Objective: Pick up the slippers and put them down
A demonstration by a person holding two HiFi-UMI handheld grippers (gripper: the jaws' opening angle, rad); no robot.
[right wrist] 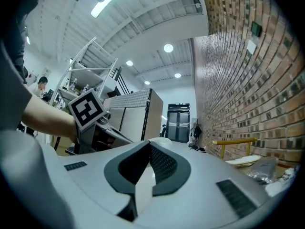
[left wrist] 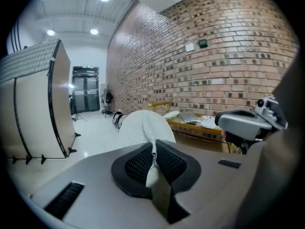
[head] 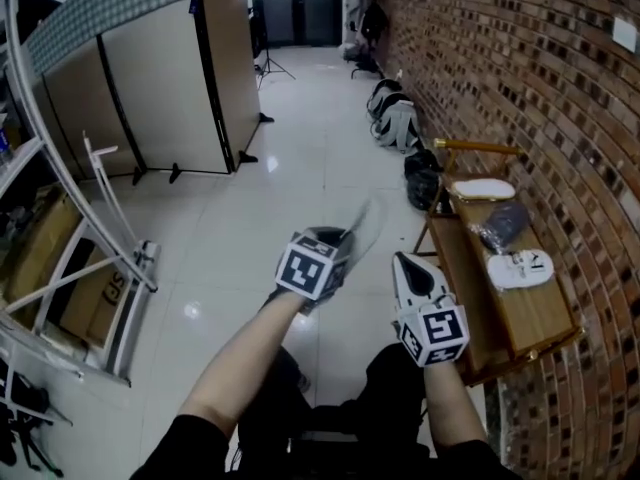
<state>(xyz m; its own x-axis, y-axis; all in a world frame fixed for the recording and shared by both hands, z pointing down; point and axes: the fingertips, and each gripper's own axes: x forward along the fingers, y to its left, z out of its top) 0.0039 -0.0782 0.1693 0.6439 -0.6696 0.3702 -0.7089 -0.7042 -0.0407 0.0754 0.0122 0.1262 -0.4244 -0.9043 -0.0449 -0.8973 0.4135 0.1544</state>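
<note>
My left gripper [head: 338, 243] is clamped tight on a white quilted slipper [left wrist: 143, 125]. Its sole stands edge-on out of the pads, over the open floor and short of the wooden bench [head: 520, 318] along the brick wall. The right gripper [head: 403, 263] has its jaws pinched on a thin pale edge with a rounded pale form just beyond, which I take to be the second slipper [right wrist: 159, 140] (the head view hardly shows it). The step, as I judge it, is the carry toward a put-down. To do it well I'd hold both grips firm, turn the soles flat before lowering, and let go only once each slipper rests on a surface — a pinch this thin could let one swing or slip if I hurry. I'd aim for a bare stretch of the bench, since it bears a flat white slipper [head: 483, 188] at its far end, a plastic bag [head: 503, 223] in the middle with something dark inside that I can't identify, and a printed white slipper [head: 520, 268] nearer me. Backpacks [head: 395, 118] and a black bag [head: 422, 180] sit on the floor by the wall — closed, as far as I can tell — and a cardboard box [head: 90, 293] lies on the left, its contents hidden
</note>
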